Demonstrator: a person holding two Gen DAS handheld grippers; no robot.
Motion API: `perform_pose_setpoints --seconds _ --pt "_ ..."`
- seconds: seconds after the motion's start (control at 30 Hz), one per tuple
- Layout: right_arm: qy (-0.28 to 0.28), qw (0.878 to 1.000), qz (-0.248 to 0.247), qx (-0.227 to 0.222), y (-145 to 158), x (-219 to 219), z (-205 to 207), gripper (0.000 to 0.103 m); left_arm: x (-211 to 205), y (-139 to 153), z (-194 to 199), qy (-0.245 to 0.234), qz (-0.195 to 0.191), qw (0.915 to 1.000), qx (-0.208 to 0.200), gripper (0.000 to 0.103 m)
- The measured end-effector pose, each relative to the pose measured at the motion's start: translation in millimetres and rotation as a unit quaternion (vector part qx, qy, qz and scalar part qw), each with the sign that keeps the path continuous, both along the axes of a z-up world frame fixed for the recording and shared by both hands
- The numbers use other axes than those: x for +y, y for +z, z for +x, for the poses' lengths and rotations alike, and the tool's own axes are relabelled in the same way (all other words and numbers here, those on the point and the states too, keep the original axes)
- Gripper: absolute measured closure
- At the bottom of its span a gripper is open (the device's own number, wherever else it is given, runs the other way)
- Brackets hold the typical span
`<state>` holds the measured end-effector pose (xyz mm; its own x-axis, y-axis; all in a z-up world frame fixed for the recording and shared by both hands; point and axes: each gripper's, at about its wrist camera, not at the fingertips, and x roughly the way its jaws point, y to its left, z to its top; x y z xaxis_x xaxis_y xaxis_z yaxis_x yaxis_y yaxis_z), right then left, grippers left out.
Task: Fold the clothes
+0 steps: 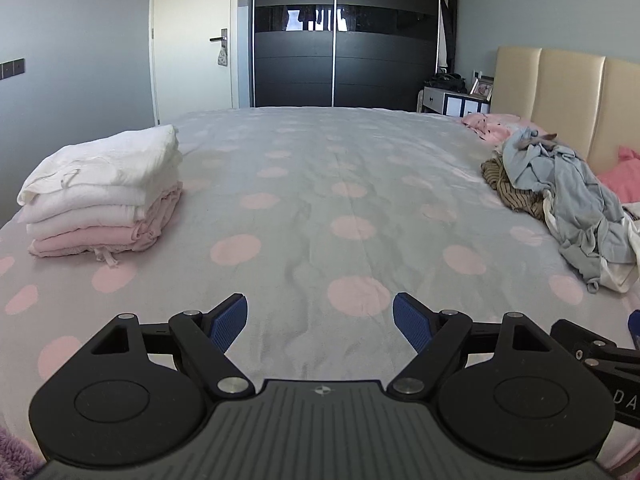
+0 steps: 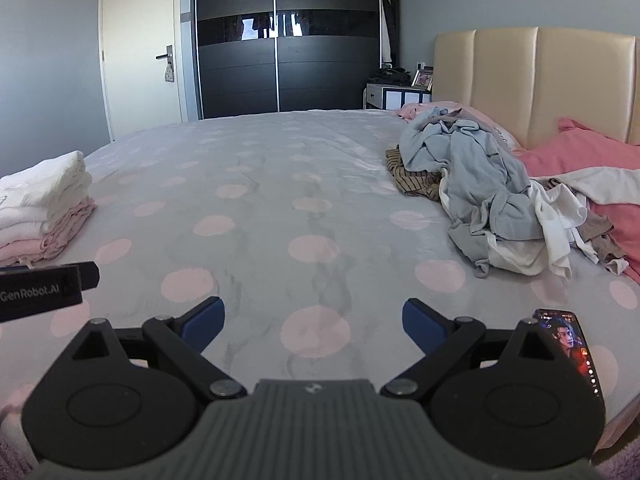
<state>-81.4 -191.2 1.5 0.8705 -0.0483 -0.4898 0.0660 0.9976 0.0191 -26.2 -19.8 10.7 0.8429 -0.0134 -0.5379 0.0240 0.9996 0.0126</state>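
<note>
1. Both pairs of fingers stand wide apart with nothing between them: your left gripper [image 1: 320, 320] and your right gripper [image 2: 313, 322] hover low over the bare middle of the bed [image 1: 320, 184], blue ribbed pads [image 1: 230, 322] facing inward.
2. Your work waits on the right: an unfolded heap [image 2: 488, 188] of clothes lies near the headboard [image 2: 532, 80], well apart from both grippers. A folded stack [image 1: 104, 192] sits at the bed's left edge.
3. Risk, as I judge it: the heap is tangled. A blue-grey garment drapes over a striped brown one and white pieces, so a pinch into the top may drag several items at once.
4. Thin, limp cloth can slip from the pads if you catch only a loose fold; aim for a hem or a corner.
5. A phone [image 2: 572, 344] with a lit screen lies by your right gripper; a sweep of cloth could knock it off the bed.
6. The stack is soft and square, white layers over pink with a loose tie hanging; bump it and it may topple.
7. The spotted sheet is smooth with faint creases.
</note>
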Motion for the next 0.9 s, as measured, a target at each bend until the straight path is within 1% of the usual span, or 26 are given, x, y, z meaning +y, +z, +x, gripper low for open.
perform_pose_setpoints --seconds 0.07,0.13,0.23,0.43,0.63,0.77,0.9 --pt "0.009 1.000 -0.018 -0.008 -4 5 5 0.006 -3 -8 2 0.000 0.010 0.9999 -0.009 0.022" --pt "0.017 0.999 -0.023 -0.015 -8 7 11 0.006 -4 -17 6 0.005 0.018 0.9998 -0.004 0.021" --pt "0.027 0.999 -0.025 -0.022 -15 9 20 0.006 0 -26 14 0.017 0.004 0.9998 0.014 0.020" --pt "0.054 0.998 -0.027 0.001 -31 16 44 0.006 6 -37 29 0.029 0.002 0.9992 0.029 0.019" --pt "0.060 0.998 -0.024 0.016 -41 17 60 0.006 7 -46 41 0.027 0.006 0.9982 0.053 0.019" --pt "0.061 0.998 -0.010 0.024 -43 17 64 0.006 7 -48 44 0.026 0.008 0.9979 0.059 0.019" --pt "0.069 0.997 -0.016 0.025 -45 20 65 0.006 8 -48 45 0.022 0.008 0.9976 0.066 0.019"
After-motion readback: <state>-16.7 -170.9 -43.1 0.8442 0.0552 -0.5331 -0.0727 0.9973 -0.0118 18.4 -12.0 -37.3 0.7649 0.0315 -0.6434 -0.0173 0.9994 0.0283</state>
